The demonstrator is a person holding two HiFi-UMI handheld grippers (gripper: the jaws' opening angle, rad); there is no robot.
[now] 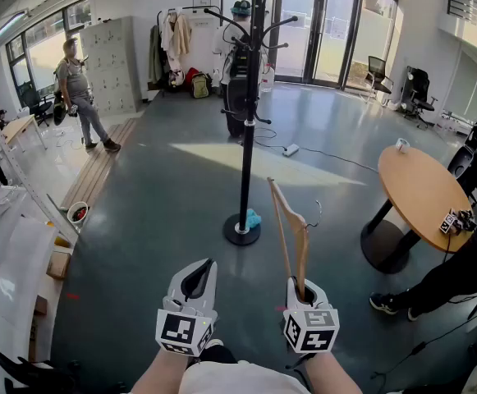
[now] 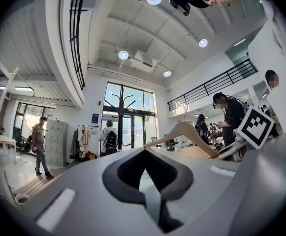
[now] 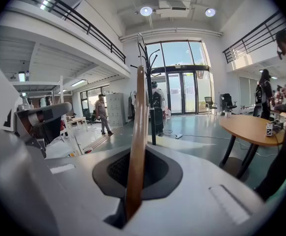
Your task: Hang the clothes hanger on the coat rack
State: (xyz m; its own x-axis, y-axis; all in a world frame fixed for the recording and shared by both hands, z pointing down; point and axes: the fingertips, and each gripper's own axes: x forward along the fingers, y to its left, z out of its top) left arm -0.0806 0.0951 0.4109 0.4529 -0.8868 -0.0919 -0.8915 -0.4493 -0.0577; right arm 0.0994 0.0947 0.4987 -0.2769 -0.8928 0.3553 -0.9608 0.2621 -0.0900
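Note:
A black coat rack (image 1: 248,138) stands on the grey floor ahead of me, its round base (image 1: 242,230) a short way beyond both grippers. My right gripper (image 1: 300,286) is shut on the lower end of a wooden clothes hanger (image 1: 291,232), which rises upright from the jaws with its wire hook at the top. In the right gripper view the hanger (image 3: 137,132) runs straight up between the jaws, in front of the rack (image 3: 150,97). My left gripper (image 1: 206,264) hovers to the left of it, shut and holding nothing; its view shows the hanger (image 2: 187,130) off to the right.
A round wooden table (image 1: 423,191) stands at the right, with a person's legs (image 1: 435,281) beside it. A dark bag (image 1: 236,97) hangs on the rack, and a blue object (image 1: 253,218) lies at its base. A person (image 1: 80,89) stands far left. White shelving (image 1: 8,245) lines the left.

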